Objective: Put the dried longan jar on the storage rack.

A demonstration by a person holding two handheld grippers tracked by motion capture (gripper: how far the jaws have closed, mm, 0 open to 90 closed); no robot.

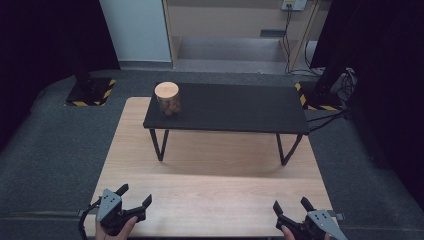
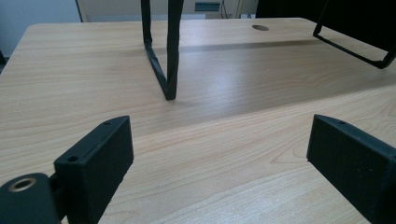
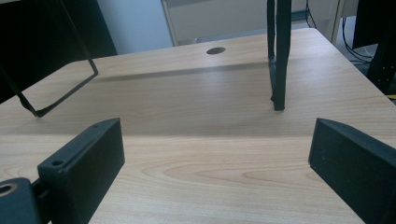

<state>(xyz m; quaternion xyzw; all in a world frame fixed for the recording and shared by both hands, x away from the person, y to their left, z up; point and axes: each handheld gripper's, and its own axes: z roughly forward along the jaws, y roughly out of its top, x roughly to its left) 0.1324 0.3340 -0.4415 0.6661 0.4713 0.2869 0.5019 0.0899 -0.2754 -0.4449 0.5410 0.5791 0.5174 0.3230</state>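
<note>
The wooden table (image 1: pixel 210 200) spans most of the high view, its near strip bare, which gives both hands room to start from. On its far half stands a low black shelf (image 1: pixel 240 107) on thin bent-metal legs (image 2: pixel 163 70); raised this way, it leaves a shadowed gap beneath and keeps its top as a second level. A cable hole (image 3: pixel 215 50) sits in the table under the shelf.

On the shelf's left end, close to its front and left edges, stands a clear jar (image 1: pixel 167 99) with a round wooden lid, upright; it seems to hold small brown pieces, though the view is too coarse to say what. The rest of the shelf top to its right is open, so the jar could slide or be lifted that way freely, while leftward it has little margin before the edge.

The left gripper (image 1: pixel 134 195) rests at the table's near left corner, jaws apart and holding nothing. The right gripper (image 1: pixel 291 205) sits at the near right corner, jaws likewise spread and empty. Both point toward the shelf, well apart from the jar. I judge that the left one has the shorter reach, up over the shelf's front edge.
</note>
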